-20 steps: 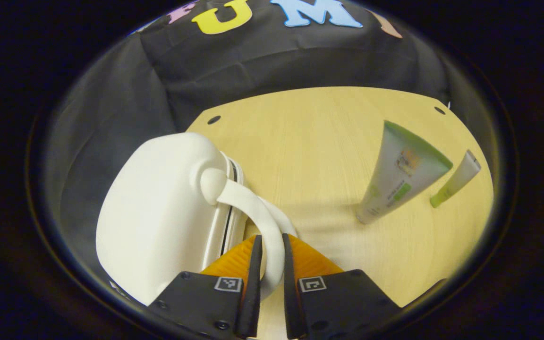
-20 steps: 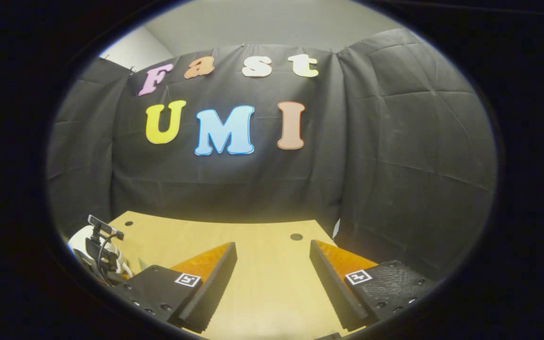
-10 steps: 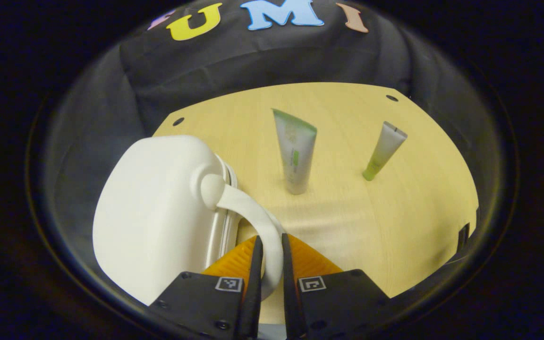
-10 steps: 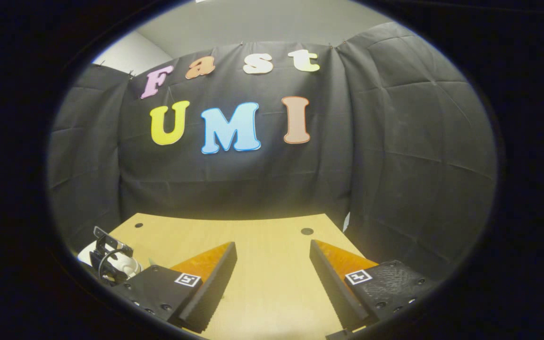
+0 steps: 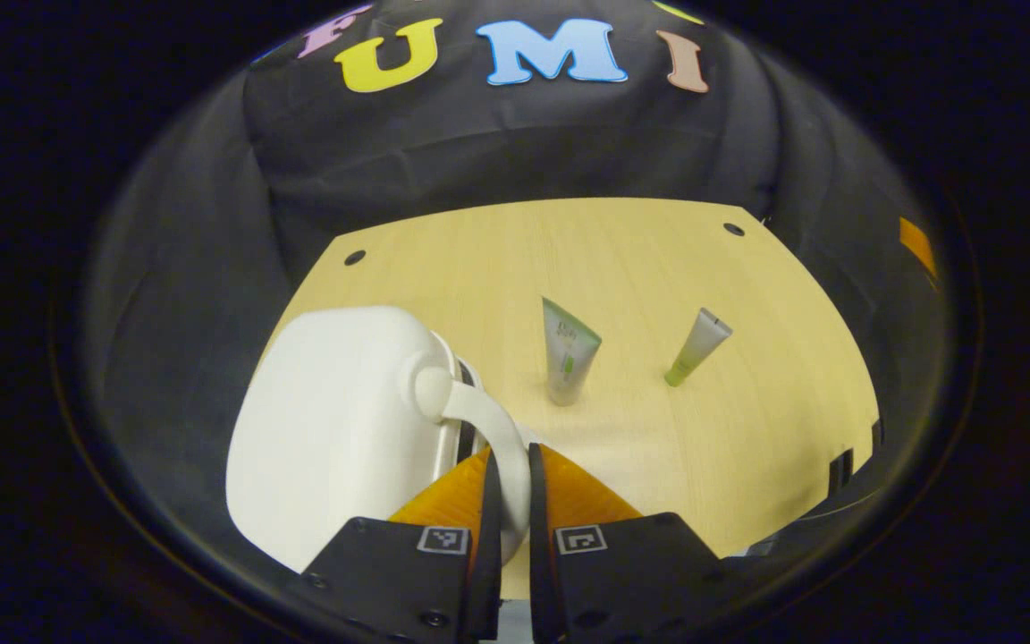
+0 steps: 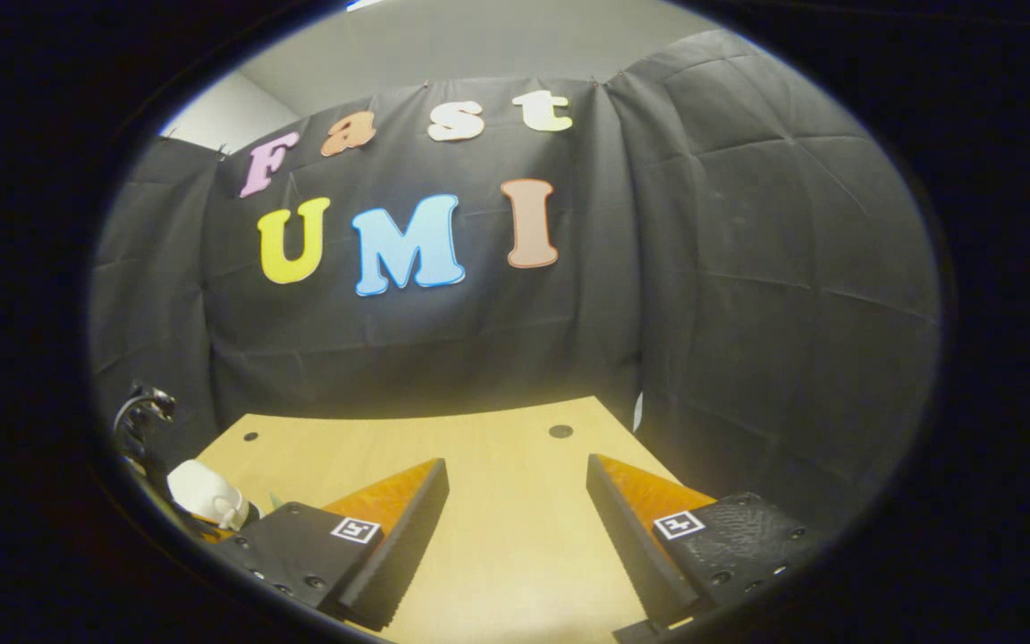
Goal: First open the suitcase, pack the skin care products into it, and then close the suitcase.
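A white hard-shell suitcase fills the lower left of the left gripper view, its two halves together along a dark seam. My left gripper is shut on its curved white handle. On the table beyond stand a larger grey-green tube and, to its right, a small tilted tube with a green cap. My right gripper hangs open over bare table with nothing between its fingers. The suitcase peeks in at the lower left of the right gripper view.
The pale wooden table has small dark holes near its far corners, and black cloth walls close it in behind and at the sides. The table's right edge drops off near the tubes. Cables and gear of the other gripper show at far left.
The left gripper, still holding the handle, has drawn back from the tubes, which now look smaller and farther off. The right gripper has stayed open, its view turning slightly.
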Action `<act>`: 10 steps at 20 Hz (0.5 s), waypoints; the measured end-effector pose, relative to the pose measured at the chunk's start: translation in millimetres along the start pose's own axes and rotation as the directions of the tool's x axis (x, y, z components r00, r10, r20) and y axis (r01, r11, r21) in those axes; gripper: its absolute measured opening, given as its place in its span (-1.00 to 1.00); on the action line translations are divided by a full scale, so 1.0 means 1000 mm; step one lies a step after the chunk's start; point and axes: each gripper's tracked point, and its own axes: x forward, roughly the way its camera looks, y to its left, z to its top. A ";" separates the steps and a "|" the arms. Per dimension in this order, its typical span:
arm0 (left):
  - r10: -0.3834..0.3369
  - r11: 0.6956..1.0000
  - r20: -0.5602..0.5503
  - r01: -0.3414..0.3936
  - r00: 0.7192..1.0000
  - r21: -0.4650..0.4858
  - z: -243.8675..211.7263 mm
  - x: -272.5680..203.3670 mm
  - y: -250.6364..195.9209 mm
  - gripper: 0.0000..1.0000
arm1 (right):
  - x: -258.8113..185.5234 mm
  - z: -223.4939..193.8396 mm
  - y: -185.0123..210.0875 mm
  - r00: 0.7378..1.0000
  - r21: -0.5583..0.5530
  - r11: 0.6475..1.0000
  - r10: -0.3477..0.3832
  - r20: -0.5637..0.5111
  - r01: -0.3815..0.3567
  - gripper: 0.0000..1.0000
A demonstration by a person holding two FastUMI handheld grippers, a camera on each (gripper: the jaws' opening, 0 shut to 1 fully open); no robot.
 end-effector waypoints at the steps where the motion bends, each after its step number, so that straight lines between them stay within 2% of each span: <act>1: 0.016 1.000 0.016 -0.016 1.000 0.011 0.011 -0.011 0.008 -0.58 | -0.001 -0.002 -0.002 1.000 0.001 1.000 -0.001 -0.004 0.001 0.89; 6: 0.099 0.995 0.085 -0.101 0.991 0.020 0.052 -0.058 0.060 -0.58 | 0.000 -0.009 -0.005 1.000 0.000 1.000 0.007 -0.019 -0.007 0.89; 10: 0.204 0.978 0.154 -0.208 0.967 0.011 0.085 -0.089 0.117 -0.58 | 0.003 -0.013 -0.010 1.000 0.009 1.000 0.002 -0.029 -0.001 0.89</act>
